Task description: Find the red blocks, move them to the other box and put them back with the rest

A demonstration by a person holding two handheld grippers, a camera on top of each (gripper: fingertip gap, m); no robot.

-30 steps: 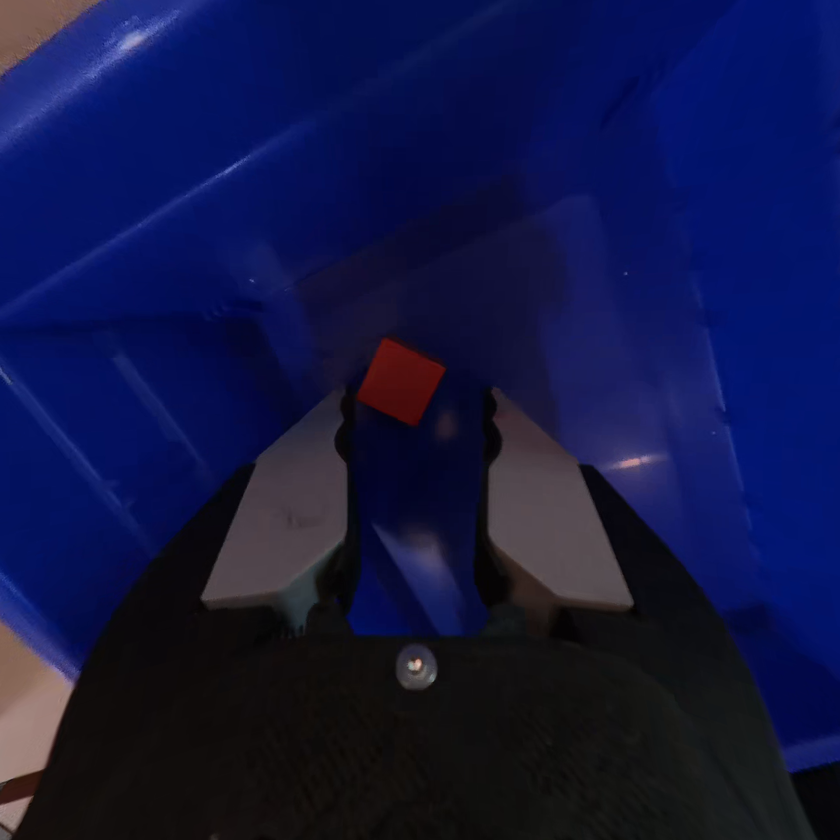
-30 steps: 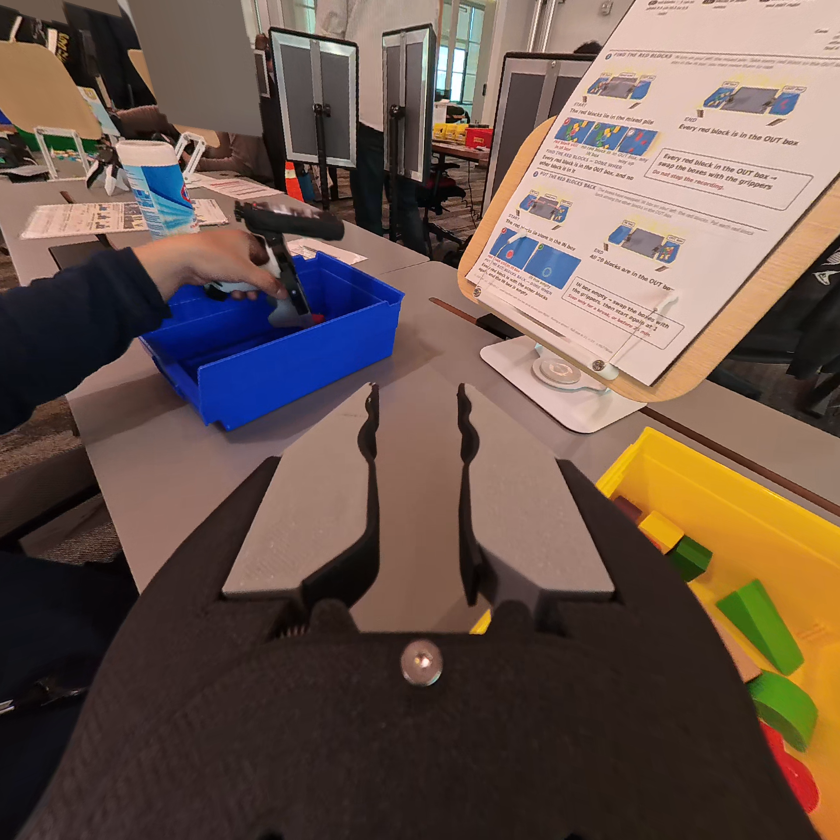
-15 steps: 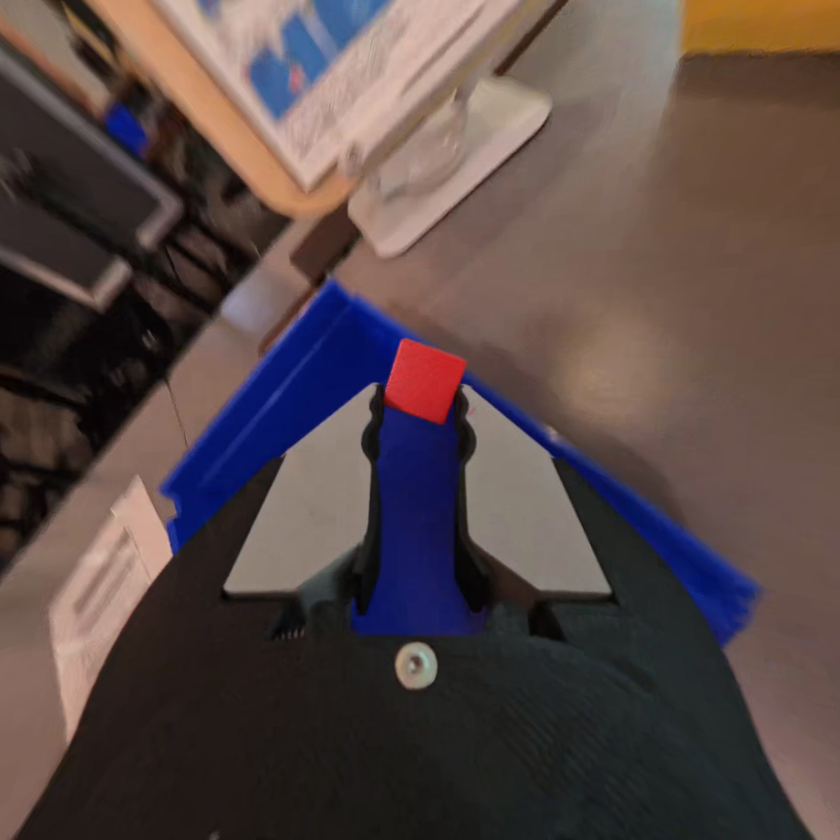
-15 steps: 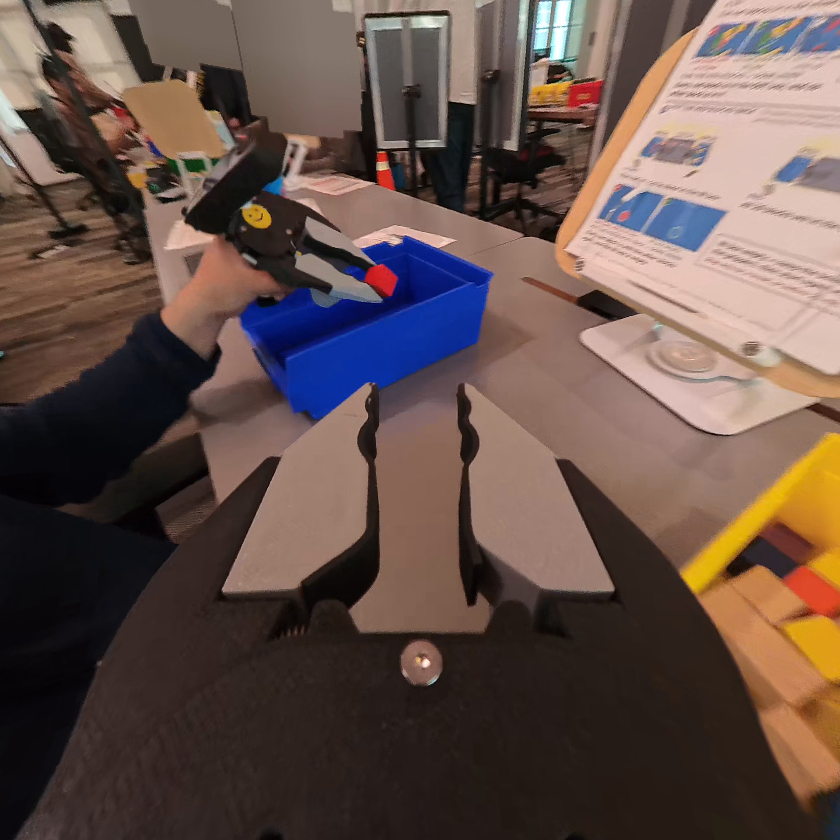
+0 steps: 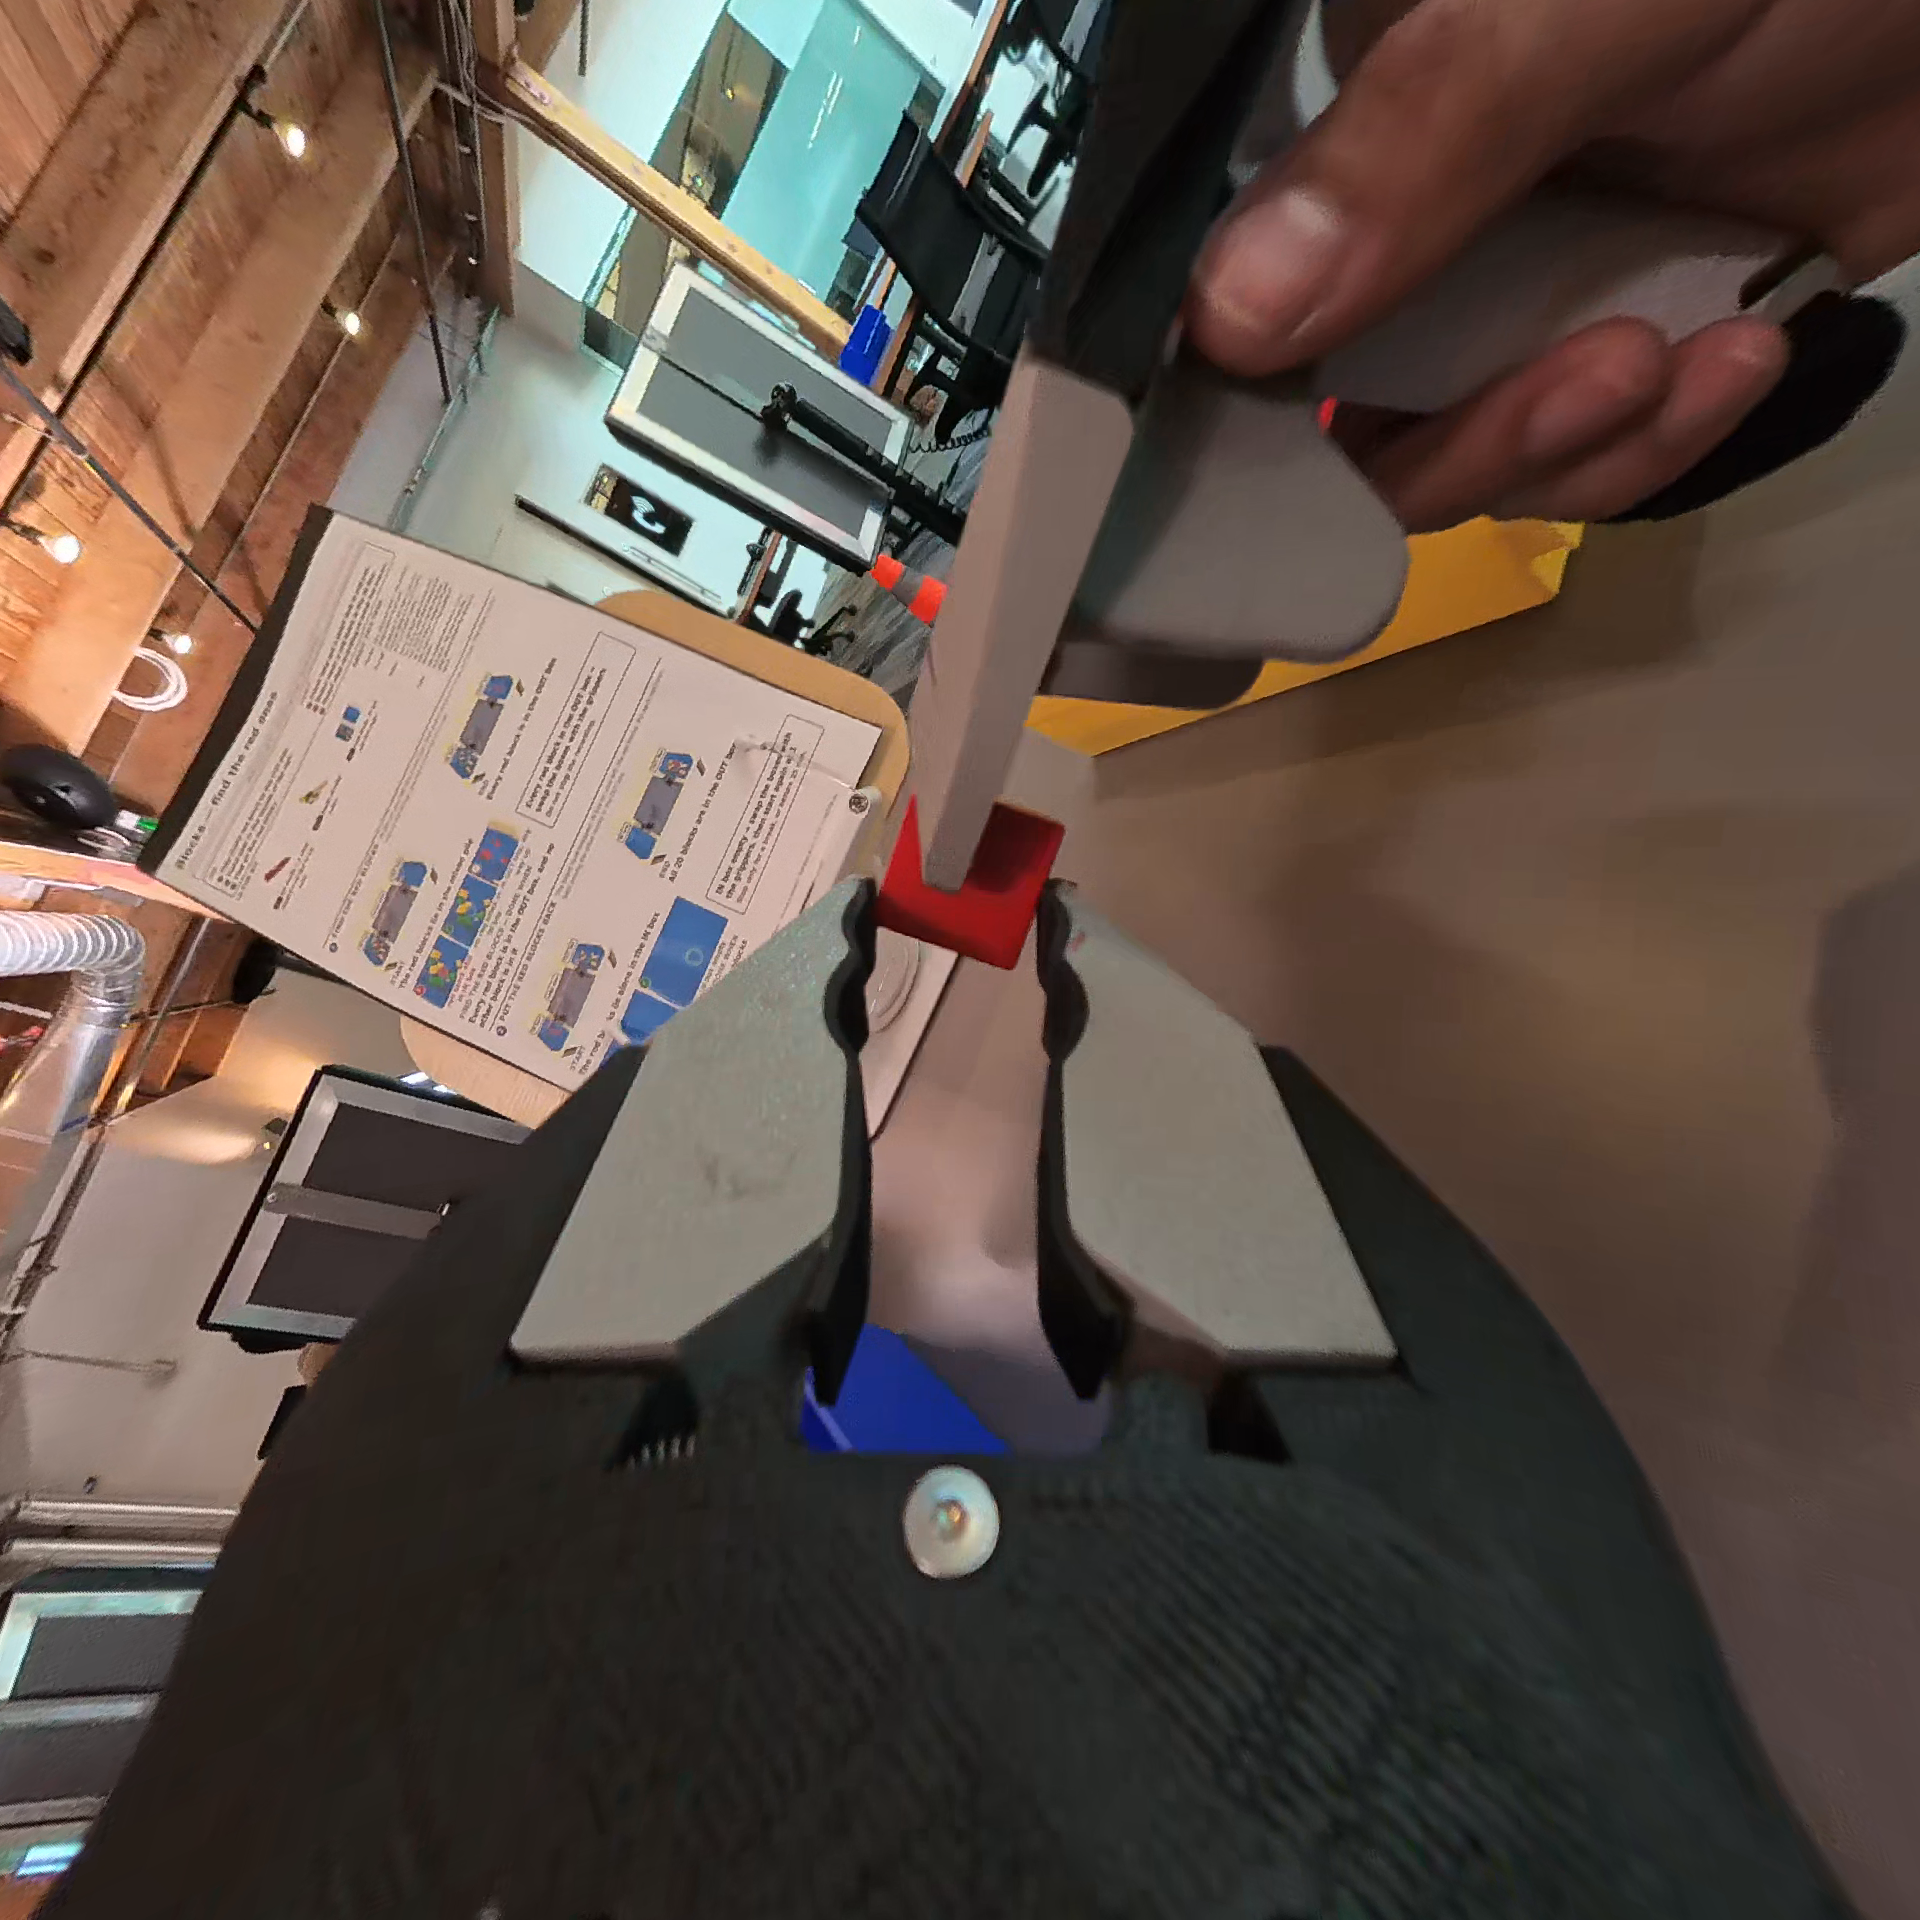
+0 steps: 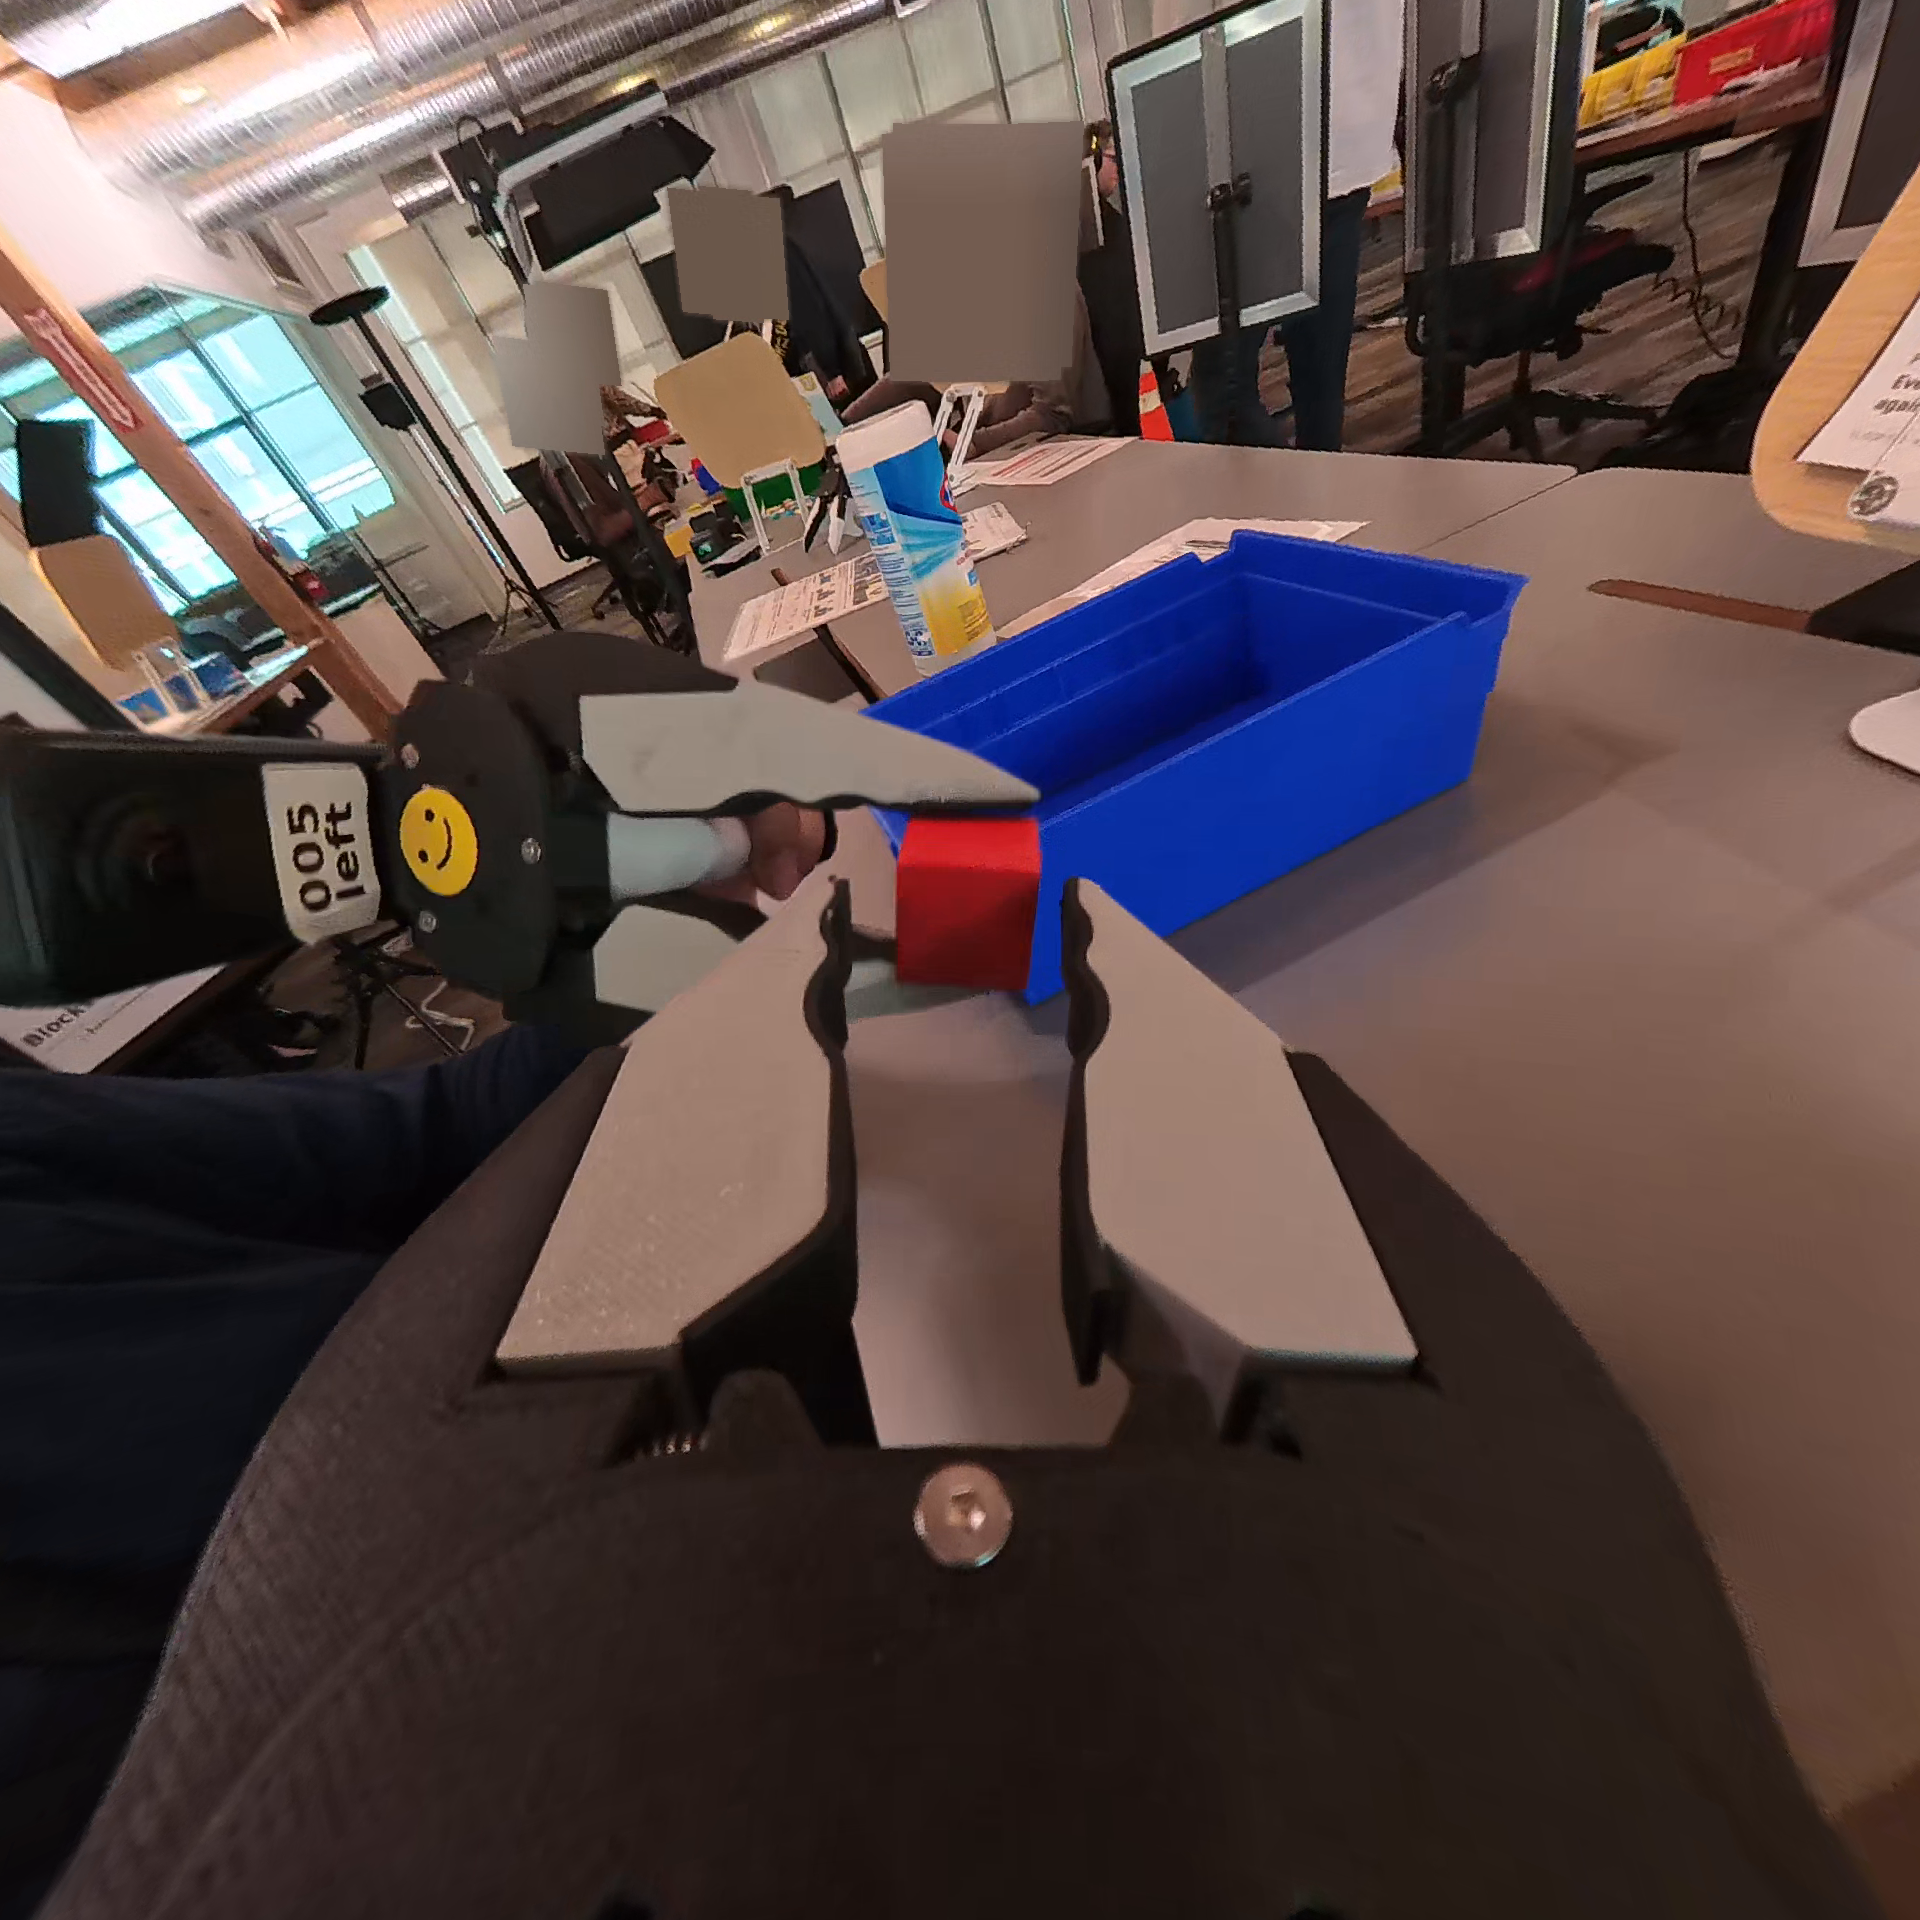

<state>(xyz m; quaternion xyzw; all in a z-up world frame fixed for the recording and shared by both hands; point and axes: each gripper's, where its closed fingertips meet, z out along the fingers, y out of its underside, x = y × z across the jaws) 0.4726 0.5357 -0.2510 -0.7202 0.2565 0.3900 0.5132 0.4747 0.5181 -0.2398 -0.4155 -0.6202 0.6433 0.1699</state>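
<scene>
One red plastic cube (image 6: pixel 966 902) is all that's in play right now, and it's in mid-air between the two boxes. The left tool (image 6: pixel 961 894) has it pinched top and bottom between its grey fingers (image 6: pixel 790 758), pads tight on it. The right tool (image 6: pixel 951 940) is lined up around the same cube with its jaws apart; there's a visible gap on each side, so it isn't gripping yet. Looks like a hand-off about to happen.

Progress-wise, my guess is we're late in the put-back half: the blue plastic bin (image 6: pixel 1278 748) behind the cube looks empty as far as its floor shows, so this could be the last red one leaving it. Only a corner of the yellow box (image 5: pixel 1299 665) shows in the left wrist view, and I can't see what's in it. Left to do: right tool clamps, left lets go, and the cube goes in with the rest.

Everything sits on a matte grey surface (image 6: pixel 1558 1039). An instruction sheet on a wooden stand (image 5: pixel 520 790) is off to one side, and a wipes canister (image 6: pixel 914 540) stands beyond the blue bin. The room is a busy open workshop: more desks, framed grey panels (image 6: pixel 1216 177) on stands, office chairs, exposed ductwork and big windows.
</scene>
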